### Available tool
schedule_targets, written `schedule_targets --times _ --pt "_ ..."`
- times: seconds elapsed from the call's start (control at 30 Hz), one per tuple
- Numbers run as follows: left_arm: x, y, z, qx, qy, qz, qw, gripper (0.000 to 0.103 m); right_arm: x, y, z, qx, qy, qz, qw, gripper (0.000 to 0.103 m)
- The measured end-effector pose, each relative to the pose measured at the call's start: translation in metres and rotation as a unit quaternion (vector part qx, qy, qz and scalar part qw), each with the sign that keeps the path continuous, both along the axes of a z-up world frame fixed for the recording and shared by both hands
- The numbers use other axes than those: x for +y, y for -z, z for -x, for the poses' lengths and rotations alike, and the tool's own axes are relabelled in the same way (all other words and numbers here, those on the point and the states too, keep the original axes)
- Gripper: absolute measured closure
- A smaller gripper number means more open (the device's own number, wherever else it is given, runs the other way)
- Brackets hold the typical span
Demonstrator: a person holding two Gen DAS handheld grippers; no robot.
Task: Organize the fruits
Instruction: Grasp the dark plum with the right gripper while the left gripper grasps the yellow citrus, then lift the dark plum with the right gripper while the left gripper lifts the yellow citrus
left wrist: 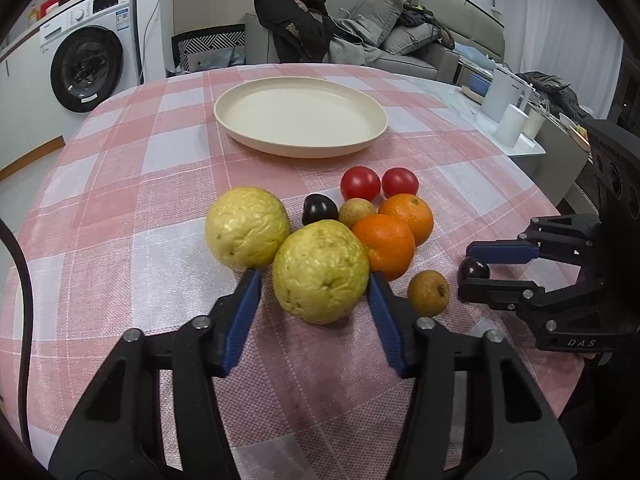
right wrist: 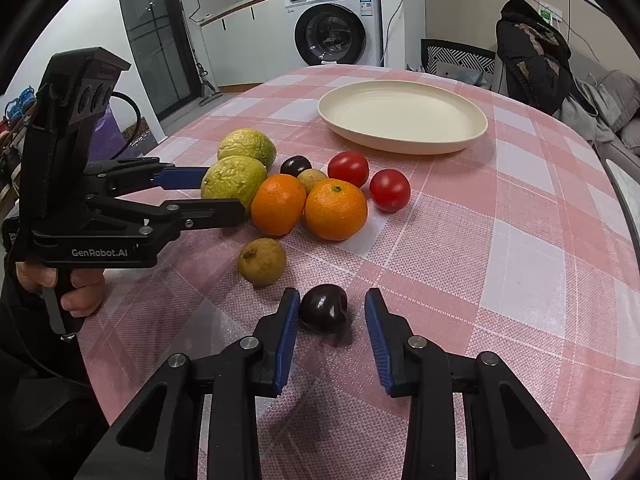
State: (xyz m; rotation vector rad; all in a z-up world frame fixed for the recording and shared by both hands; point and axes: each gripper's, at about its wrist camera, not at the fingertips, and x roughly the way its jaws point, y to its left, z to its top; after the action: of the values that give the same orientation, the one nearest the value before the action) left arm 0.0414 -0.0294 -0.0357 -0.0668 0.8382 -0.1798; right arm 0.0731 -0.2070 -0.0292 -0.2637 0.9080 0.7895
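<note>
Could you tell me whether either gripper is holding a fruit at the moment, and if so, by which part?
Neither holds yet. The left gripper straddles the near guava at its sides; the right gripper straddles a dark plum, one pad touching, the other clear.

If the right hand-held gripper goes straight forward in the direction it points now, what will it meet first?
Most likely the dark plum: it lies between the fingers of the right hand-held gripper, touching or nearly touching the left pad with a gap to the right one. Beyond it comes only tablecloth; depth is uncertain.
</note>
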Motion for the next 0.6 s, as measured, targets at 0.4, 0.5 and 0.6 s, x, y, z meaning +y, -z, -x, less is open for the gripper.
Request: schedule_targets --times 0.4,0.5,0.6 --pt "-0.002 -0.006 0.01 -0.018 0.006 0.011 0.9998 0.058 -0.001 0.001 0.002 0.005 -0.004 -0.007 1.0 0.068" --pt "-0.002 -0.008 0.012 -0.024 0.007 0.015 0.9996 0.058 0.001 0.002 0.002 0.0 -0.004 -0.001 1.0 0.068" --pt "-0.001 -0.011 0.015 -0.03 0.007 0.016 0.9994 0.058 0.004 0.002 0.005 -0.005 -0.008 0.004 1.0 0.068"
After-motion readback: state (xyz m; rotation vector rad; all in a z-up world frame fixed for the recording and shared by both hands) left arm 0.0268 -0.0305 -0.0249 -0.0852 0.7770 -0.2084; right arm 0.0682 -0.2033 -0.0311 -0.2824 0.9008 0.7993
